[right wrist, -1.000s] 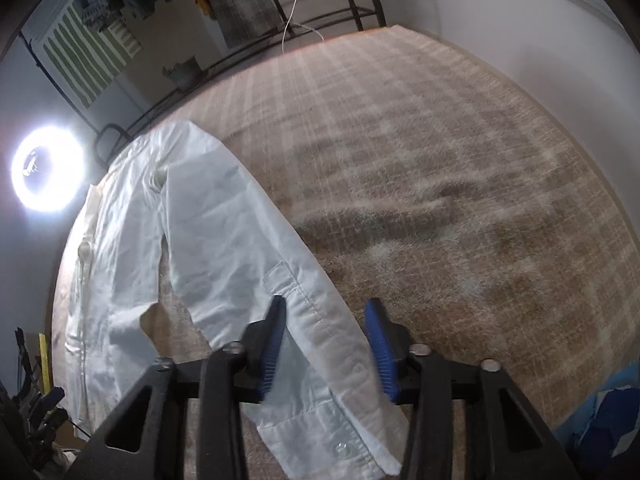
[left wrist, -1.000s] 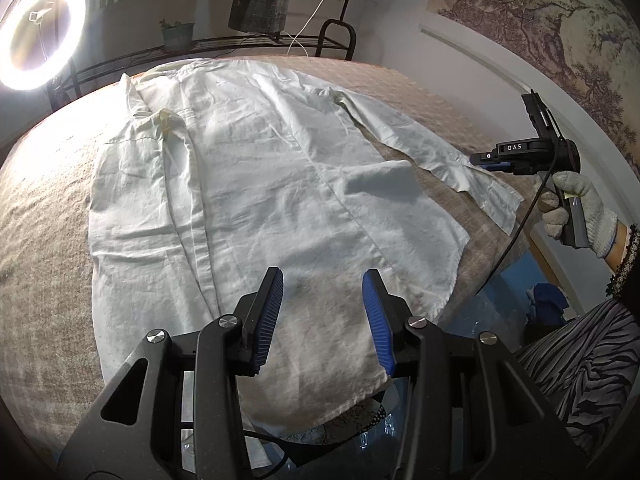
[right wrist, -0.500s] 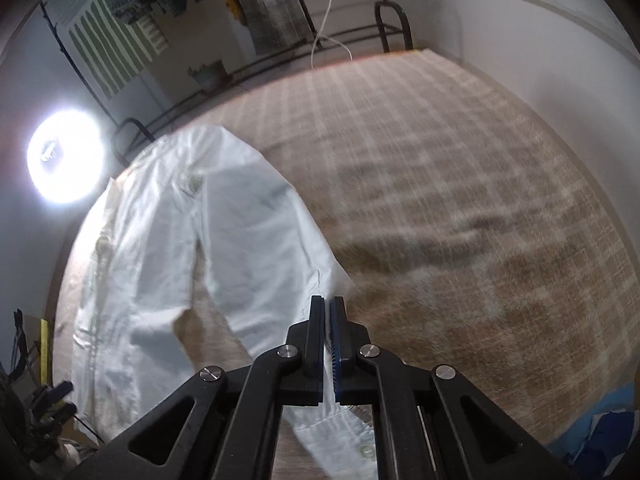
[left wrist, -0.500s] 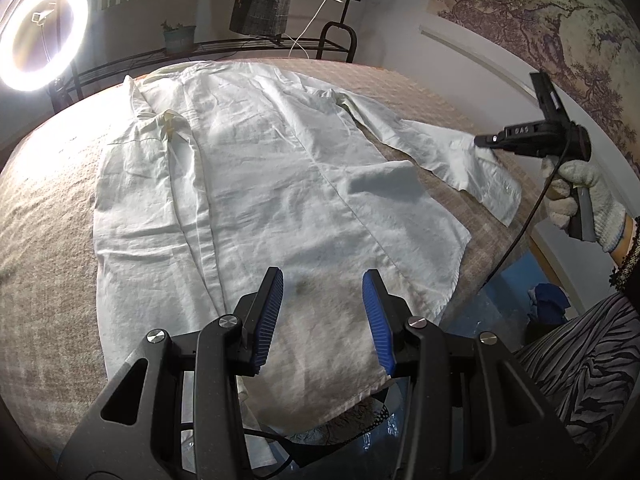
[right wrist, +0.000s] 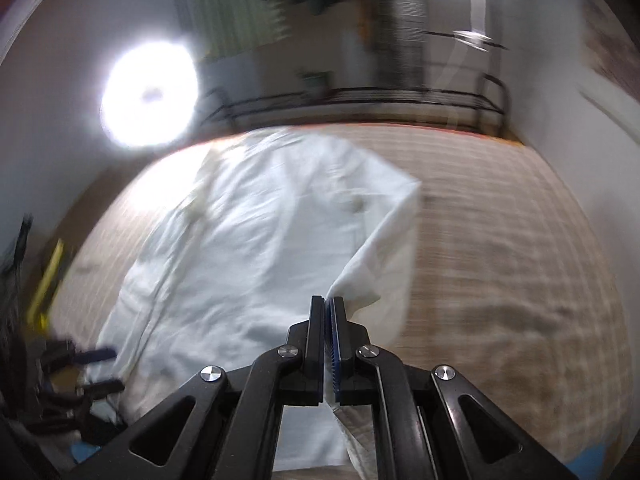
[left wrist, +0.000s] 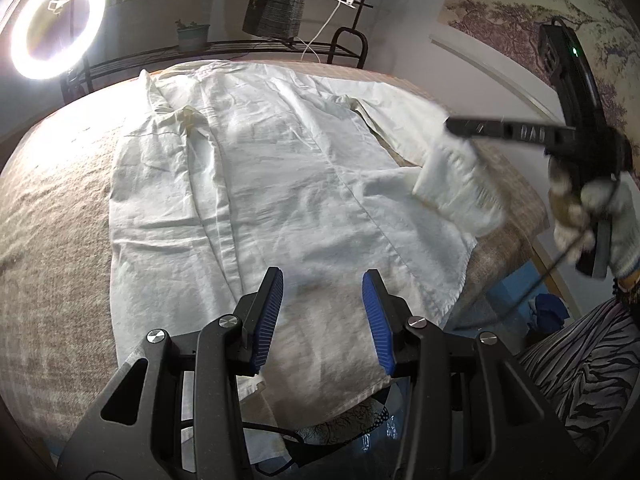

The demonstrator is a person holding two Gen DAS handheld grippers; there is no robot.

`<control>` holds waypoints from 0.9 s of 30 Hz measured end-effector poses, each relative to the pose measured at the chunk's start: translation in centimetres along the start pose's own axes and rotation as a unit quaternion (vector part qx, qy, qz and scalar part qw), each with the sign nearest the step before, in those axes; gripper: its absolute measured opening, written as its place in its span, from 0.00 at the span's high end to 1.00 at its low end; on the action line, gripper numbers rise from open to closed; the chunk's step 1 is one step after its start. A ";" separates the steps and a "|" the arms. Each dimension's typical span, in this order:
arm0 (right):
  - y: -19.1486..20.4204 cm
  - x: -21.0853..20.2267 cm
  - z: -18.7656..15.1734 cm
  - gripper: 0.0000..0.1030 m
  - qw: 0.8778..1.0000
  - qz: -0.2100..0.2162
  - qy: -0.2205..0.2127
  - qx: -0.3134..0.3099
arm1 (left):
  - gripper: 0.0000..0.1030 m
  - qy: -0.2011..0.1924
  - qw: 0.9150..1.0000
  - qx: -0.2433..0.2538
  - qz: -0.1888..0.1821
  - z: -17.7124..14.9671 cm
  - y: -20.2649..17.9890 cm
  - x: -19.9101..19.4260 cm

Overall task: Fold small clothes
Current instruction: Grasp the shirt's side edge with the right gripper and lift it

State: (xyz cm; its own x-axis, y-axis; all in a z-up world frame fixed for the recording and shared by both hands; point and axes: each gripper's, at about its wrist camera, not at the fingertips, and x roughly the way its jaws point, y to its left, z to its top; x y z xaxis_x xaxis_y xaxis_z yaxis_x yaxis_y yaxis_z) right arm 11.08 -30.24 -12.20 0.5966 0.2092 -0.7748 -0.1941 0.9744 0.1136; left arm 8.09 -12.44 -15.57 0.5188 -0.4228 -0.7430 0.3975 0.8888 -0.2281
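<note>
A white button-up shirt [left wrist: 260, 200] lies spread flat, front up, on a beige plaid bed cover [left wrist: 52, 248]. My left gripper [left wrist: 322, 316] is open and empty, hovering over the shirt's hem. My right gripper [right wrist: 329, 328] is shut on the cuff end of the shirt's right sleeve [right wrist: 384, 248] and holds it lifted above the bed, over the shirt's right side. In the left wrist view the right gripper [left wrist: 450, 124] shows at the right, with the sleeve [left wrist: 456, 176] hanging from it. The right wrist view is motion-blurred.
A ring light [left wrist: 56, 24] glows at the back left. A black metal rack [left wrist: 224, 46] with hanging clothes runs behind the bed. A wall [left wrist: 500, 60] borders the bed's right side. The person's striped clothing [left wrist: 580, 364] is at the lower right.
My right gripper closed on the sleeve cuff, lifted it off the bed and swung it left toward the shirt body. The left gripper stayed open over the hem.
</note>
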 end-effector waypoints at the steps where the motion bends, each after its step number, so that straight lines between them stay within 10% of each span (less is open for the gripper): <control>1: 1.7 0.7 -0.2 1.00 1.000 0.009 0.010 -0.025 | 0.59 0.000 1.000 -0.002 0.001 0.0 0.2 0.0; 8: 7.5 4.1 -2.3 0.97 0.988 0.072 0.078 -0.113 | 0.59 -0.001 1.000 -0.014 0.006 -0.4 1.2 -0.3; 11: 7.3 4.1 -2.4 0.76 0.986 0.091 0.090 -0.108 | 0.59 0.001 1.000 -0.017 0.006 -0.4 1.4 -0.2; 25: -3.3 4.1 -1.1 0.72 0.987 0.101 0.067 0.109 | 0.59 -0.001 0.999 -0.012 -0.050 1.1 -3.5 1.4; 27: -4.8 4.9 -1.1 0.67 0.980 0.113 0.076 0.147 | 0.43 0.005 0.998 -0.005 -0.058 1.5 -5.2 2.3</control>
State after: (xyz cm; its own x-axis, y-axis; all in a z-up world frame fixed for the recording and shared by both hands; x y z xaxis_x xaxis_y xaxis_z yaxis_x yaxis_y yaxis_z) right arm 14.05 -33.97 -17.22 0.4366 0.4299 -0.7903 -0.0618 0.8907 0.4504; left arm 8.30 -18.31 -15.16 0.4619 -0.5218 -0.7172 0.4471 0.8353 -0.3199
